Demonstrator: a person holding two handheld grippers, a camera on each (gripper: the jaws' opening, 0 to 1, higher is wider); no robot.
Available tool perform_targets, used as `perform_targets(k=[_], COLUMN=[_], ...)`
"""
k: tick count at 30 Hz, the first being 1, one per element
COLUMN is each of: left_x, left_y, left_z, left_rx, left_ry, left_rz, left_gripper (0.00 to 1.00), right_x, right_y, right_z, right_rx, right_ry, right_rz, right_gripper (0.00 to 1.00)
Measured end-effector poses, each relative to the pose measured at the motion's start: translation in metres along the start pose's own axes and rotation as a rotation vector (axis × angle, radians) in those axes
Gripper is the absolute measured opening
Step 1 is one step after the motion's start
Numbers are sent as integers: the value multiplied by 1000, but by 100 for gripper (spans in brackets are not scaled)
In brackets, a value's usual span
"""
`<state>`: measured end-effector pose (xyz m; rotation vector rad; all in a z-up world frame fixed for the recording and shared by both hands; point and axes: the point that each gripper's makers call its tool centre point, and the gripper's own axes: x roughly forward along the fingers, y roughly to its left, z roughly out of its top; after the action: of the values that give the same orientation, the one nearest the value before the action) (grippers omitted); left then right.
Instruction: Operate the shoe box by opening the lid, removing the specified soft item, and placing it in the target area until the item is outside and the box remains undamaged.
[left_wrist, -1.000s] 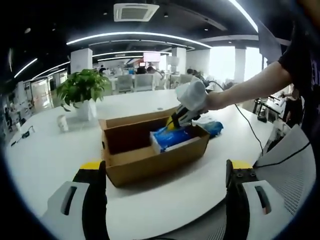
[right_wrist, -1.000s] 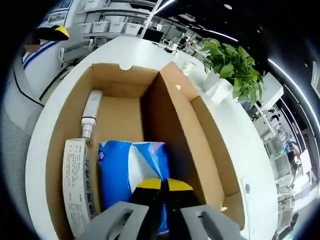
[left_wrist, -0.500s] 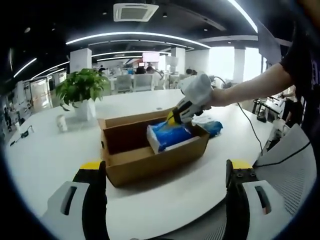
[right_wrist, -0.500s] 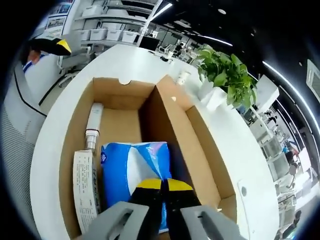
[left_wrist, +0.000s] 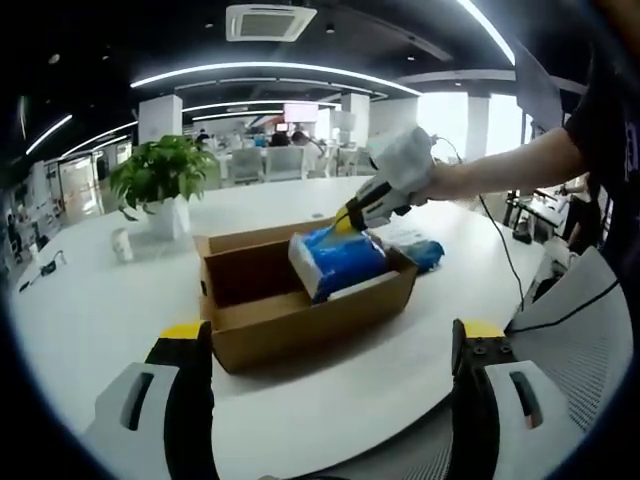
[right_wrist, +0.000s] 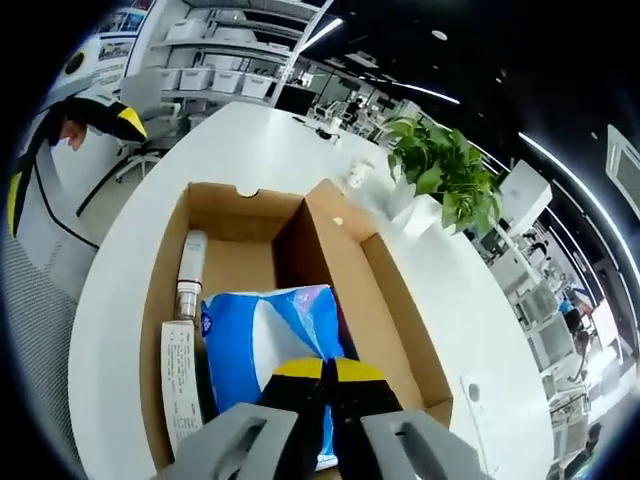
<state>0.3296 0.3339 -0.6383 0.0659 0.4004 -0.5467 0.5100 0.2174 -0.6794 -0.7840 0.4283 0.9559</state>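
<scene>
Pack (right_wrist: 268, 340), blue and soft, hangs pinched in the right gripper (right_wrist: 320, 372), its long axis running ahead of the jaws, partly above the box (right_wrist: 160, 290); left gripper (left_wrist: 330, 345) spread, well apart.

Matt brown cardboard shoe box (right_wrist: 385, 290), glossy blue-and-white plastic-wrapped soft pack (right_wrist: 270, 350), smooth white table (left_wrist: 90, 310)

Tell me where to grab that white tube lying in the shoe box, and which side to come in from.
Grip the white tube across its body, coming from above through the open top of the shoe box. It lies flat on the box floor, close along one side wall, so a sideways approach is blocked. The left gripper is open and free; the right gripper is shut on the blue tissue pack.
</scene>
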Motion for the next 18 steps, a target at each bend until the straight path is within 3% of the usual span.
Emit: perform_targets(k=[18], left_x=[1], left_y=[-2], left_z=[-2], left_rx=[-1], left_ry=[11], left_rz=[-9], left_gripper=[99], right_x=[-28], right_y=[-11], right_z=[37], right_rx=[-7], right_ry=[-62], right_rz=[-19], right_gripper=[0])
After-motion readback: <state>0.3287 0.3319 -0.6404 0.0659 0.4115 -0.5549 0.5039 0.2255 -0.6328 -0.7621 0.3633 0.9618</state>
